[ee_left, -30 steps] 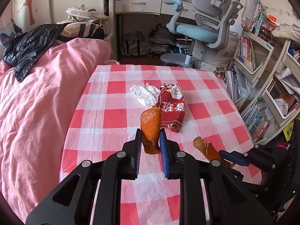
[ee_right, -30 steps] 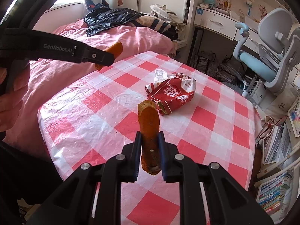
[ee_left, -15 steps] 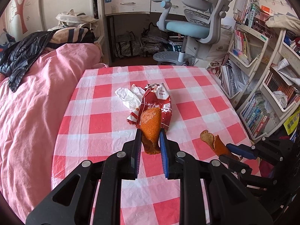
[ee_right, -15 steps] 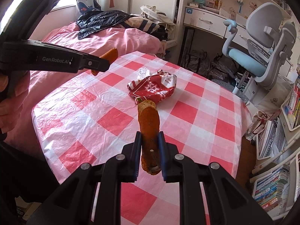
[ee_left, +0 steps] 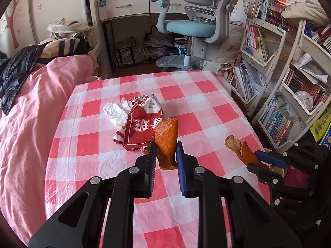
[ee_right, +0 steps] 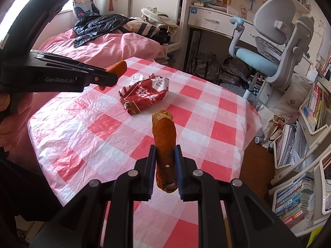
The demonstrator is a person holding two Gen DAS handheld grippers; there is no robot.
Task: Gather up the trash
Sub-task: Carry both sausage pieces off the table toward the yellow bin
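Note:
My left gripper [ee_left: 165, 152] is shut on a piece of orange peel [ee_left: 166, 138], held above the red-and-white checked table [ee_left: 86, 144]. My right gripper [ee_right: 164, 155] is shut on a second, longer orange peel [ee_right: 164, 140]. That second peel [ee_left: 238, 147] and the right gripper [ee_left: 258, 161] show at the right in the left wrist view; the left gripper [ee_right: 107, 76] with its peel [ee_right: 119, 67] shows at the left in the right wrist view. A crumpled red snack bag [ee_left: 142, 124] [ee_right: 144, 95] lies on the table with a crumpled white tissue [ee_left: 115, 111] [ee_right: 136, 76] beside it.
A pink bed [ee_left: 31, 107] with a black jacket [ee_right: 97, 25] borders the table on one side. A grey-and-blue desk chair [ee_left: 198, 20] and a desk stand beyond the table's far edge. White bookshelves [ee_left: 289, 95] full of books line the other side. A hand [ee_right: 5, 124] grips the left tool.
Both grippers have travelled sideways over the table, each still holding its peel. In the left wrist view the bag and tissue have slid to the left; the right gripper's view has swung too.

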